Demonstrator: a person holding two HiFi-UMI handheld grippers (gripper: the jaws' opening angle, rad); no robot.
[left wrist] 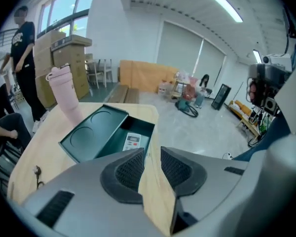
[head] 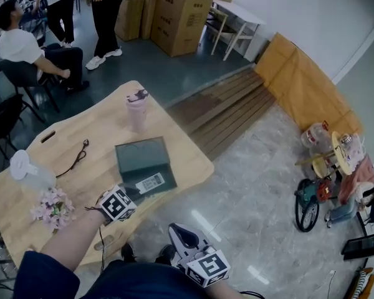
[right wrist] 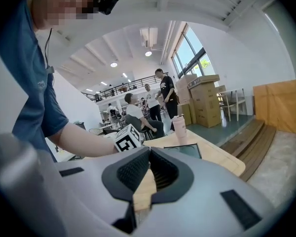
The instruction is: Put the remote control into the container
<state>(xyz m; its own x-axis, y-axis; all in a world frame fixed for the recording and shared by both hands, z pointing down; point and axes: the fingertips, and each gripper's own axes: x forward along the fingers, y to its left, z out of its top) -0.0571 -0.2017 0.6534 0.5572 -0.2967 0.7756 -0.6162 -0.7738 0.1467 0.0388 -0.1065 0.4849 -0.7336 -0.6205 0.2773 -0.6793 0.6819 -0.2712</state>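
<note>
The white remote control [head: 151,182] [left wrist: 132,141] lies inside the dark green container [head: 173,184] [left wrist: 139,126] near the wooden table's front edge. The container's lid [head: 140,154] [left wrist: 92,133] rests beside it, on the far side. My left gripper [head: 128,198] [left wrist: 152,164] hovers over the table just short of the container, jaws open with only the table edge showing between the pads. My right gripper [head: 181,232] [right wrist: 148,154] hangs off the table near my body, its pads meeting at the tips with nothing between them.
A pink bottle [head: 137,109] stands behind the lid. Pink flowers [head: 53,207], a white jug [head: 23,167] and a black cord [head: 75,161] lie on the table's left part. People sit and stand beyond the table [head: 25,42]. A small bike [head: 306,207] is on the floor at right.
</note>
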